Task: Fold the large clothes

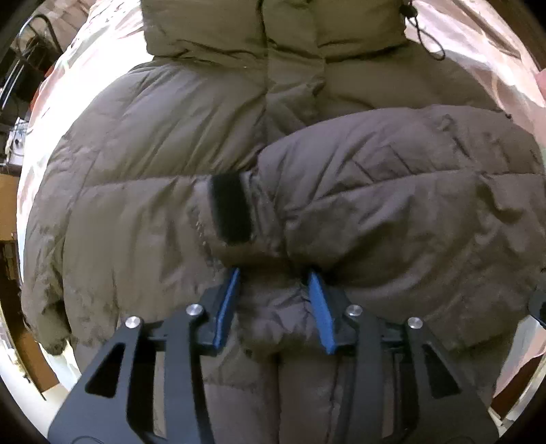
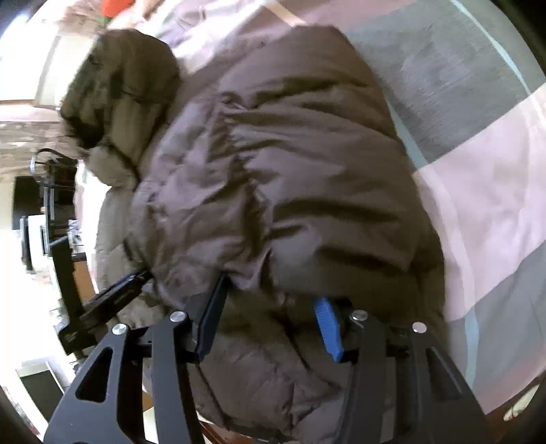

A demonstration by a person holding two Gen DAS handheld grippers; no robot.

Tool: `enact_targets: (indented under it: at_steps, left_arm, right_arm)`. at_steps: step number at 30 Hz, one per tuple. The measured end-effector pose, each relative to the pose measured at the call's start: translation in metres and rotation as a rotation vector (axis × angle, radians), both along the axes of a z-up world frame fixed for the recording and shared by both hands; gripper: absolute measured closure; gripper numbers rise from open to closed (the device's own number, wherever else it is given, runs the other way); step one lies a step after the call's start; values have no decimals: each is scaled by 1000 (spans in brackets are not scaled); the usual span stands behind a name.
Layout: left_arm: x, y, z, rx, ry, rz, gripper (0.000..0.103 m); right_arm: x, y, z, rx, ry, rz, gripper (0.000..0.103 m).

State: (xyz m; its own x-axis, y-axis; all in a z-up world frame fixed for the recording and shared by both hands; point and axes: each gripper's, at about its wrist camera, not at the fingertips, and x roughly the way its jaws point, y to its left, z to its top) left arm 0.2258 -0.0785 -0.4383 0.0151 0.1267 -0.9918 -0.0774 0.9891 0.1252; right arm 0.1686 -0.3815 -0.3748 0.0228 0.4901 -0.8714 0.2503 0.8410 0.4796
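A large brown puffer jacket [image 1: 163,177] lies on a bed, front up, hood [image 1: 273,27] at the far end. One sleeve [image 1: 392,191] is folded across the body, its black cuff [image 1: 230,208] near the middle. My left gripper [image 1: 276,276] has its blue pads apart with jacket fabric bunched between them; the tips are hidden under the sleeve. In the right wrist view the jacket [image 2: 290,164] fills the middle, its hood [image 2: 119,88] at the upper left. My right gripper [image 2: 273,287] stands wide over the jacket's edge, its tips under the fabric. The left gripper [image 2: 112,300] shows at the left.
The bed has a pink sheet [image 1: 477,51] and a pink and grey striped cover [image 2: 477,153]. A drawstring with a toggle [image 1: 423,34] lies beside the hood. Furniture and dark shelves [image 2: 44,211] stand past the bed's left edge. A wooden unit [image 1: 10,239] is at the left.
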Motion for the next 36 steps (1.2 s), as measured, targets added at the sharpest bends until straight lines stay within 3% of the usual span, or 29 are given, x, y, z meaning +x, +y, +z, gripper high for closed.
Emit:
enact_targets:
  at_steps: [6, 11, 14, 16, 18, 20, 27, 32, 36]
  left_arm:
    - [38, -17, -21, 36, -7, -31, 61]
    - [70, -21, -13, 43, -42, -40, 61]
    - [70, -22, 1, 32, -72, -39, 59]
    - [66, -22, 12, 21, -99, -27, 51]
    - [61, -24, 21, 0, -132, -9, 33]
    - [60, -24, 26, -14, -143, -1, 29]
    - [54, -21, -5, -18, -62, 9, 28]
    - [79, -28, -22, 27, -53, -26, 25]
    - [85, -25, -28, 49, -43, -31, 19]
  right_arm:
    - [20, 16, -17, -27, 21, 44, 52]
    - [26, 22, -15, -37, 45, 80, 52]
    - [12, 22, 3, -48, 20, 116, 52]
    - [3, 22, 19, -40, -31, 128, 52]
    - [-3, 17, 31, -41, -80, 123, 52]
    - [-2, 12, 32, -62, -95, 109, 52]
    - [37, 13, -11, -124, -16, 62, 52]
    - [61, 18, -22, -154, -12, 83, 52]
    - [58, 25, -15, -163, -4, 120, 52]
